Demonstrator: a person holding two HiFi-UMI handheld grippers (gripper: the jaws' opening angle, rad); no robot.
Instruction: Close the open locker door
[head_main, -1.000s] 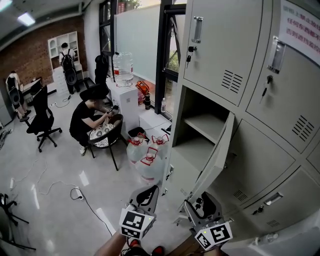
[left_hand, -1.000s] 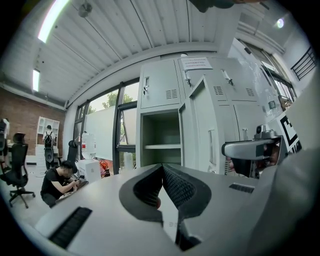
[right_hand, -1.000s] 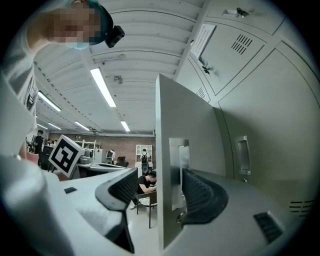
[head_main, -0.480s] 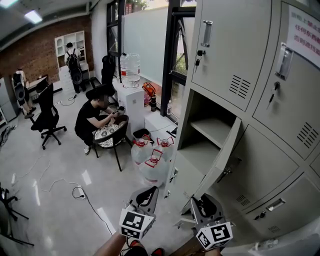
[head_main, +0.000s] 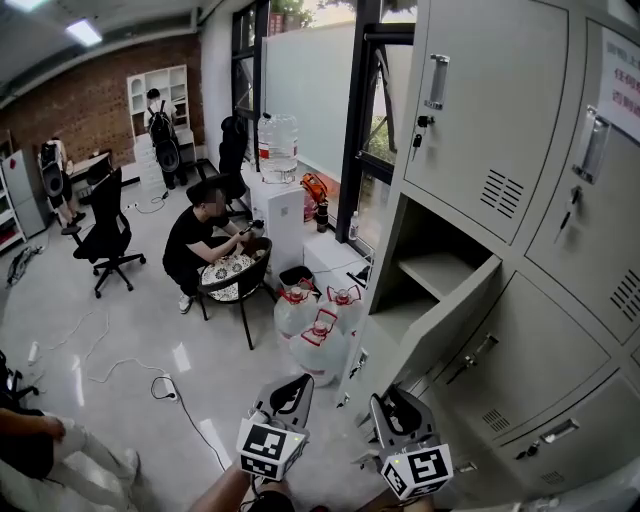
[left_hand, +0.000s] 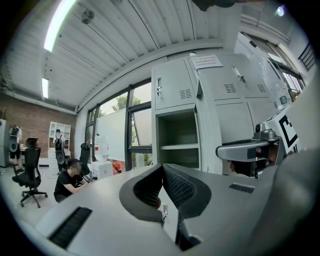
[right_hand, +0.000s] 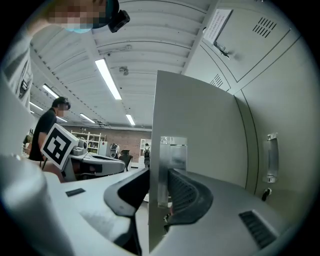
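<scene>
The grey locker door (head_main: 440, 325) stands half open in front of its empty compartment (head_main: 440, 270), handle (head_main: 475, 355) facing out. My right gripper (head_main: 397, 405) is at the door's lower free edge. In the right gripper view the door's edge (right_hand: 200, 130) and a metal latch plate (right_hand: 172, 152) sit between the jaws of that gripper (right_hand: 159, 175), which are closing onto it, pads against both faces. My left gripper (head_main: 290, 392) hangs left of the locker with its tips together and nothing in them (left_hand: 161, 167); the open compartment (left_hand: 177, 135) shows ahead of it.
Several large water bottles (head_main: 320, 335) stand on the floor just left of the lockers. A person (head_main: 205, 240) sits at a small round table beside a water dispenser (head_main: 282, 215). A power strip and cable (head_main: 165, 390) lie on the floor. Another person's leg (head_main: 60, 450) is at lower left.
The right gripper's jaws have come in around the door's edge. The door now shows more of its outer face and handle. The head view has shifted right and upward.
</scene>
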